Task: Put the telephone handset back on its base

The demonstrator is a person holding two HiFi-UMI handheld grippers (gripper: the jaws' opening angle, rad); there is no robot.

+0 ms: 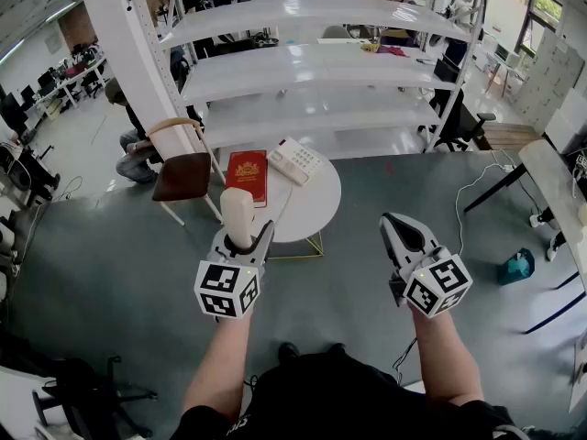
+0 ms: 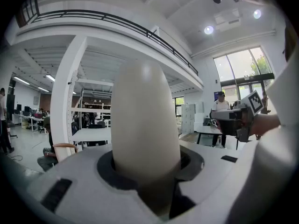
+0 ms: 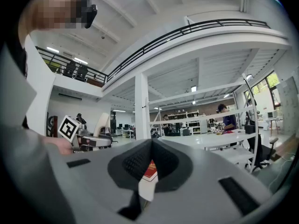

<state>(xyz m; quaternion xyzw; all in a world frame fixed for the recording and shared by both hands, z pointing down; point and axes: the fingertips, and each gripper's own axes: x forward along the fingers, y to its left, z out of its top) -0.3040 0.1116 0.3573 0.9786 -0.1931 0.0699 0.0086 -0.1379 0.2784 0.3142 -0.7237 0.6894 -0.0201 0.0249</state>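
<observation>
Left gripper (image 1: 246, 236) clamped on the cream handset (image 1: 237, 214), jaws set wide round its lower part; handset stands upright, rounded end up, filling the left gripper view (image 2: 145, 120). It is held above the near-left edge of the round white tabletop (image 1: 307, 211), not touching it. Right gripper (image 1: 394, 222) closed, nothing between its jaws, off the tabletop's right edge over grey floor (image 1: 367, 337), well apart from the left one.

Telephone base (image 1: 294, 160) lies at the far side of the tabletop, turned at an angle, close to the far rim. Red book (image 1: 247, 176) lies just beside it on the left, near the left rim. Near half of the tabletop is bare. Brown chair (image 1: 182, 174) stands close to the tabletop's left edge; white shelving (image 1: 312, 71) runs right behind the far edge. Open floor on the near and right sides
</observation>
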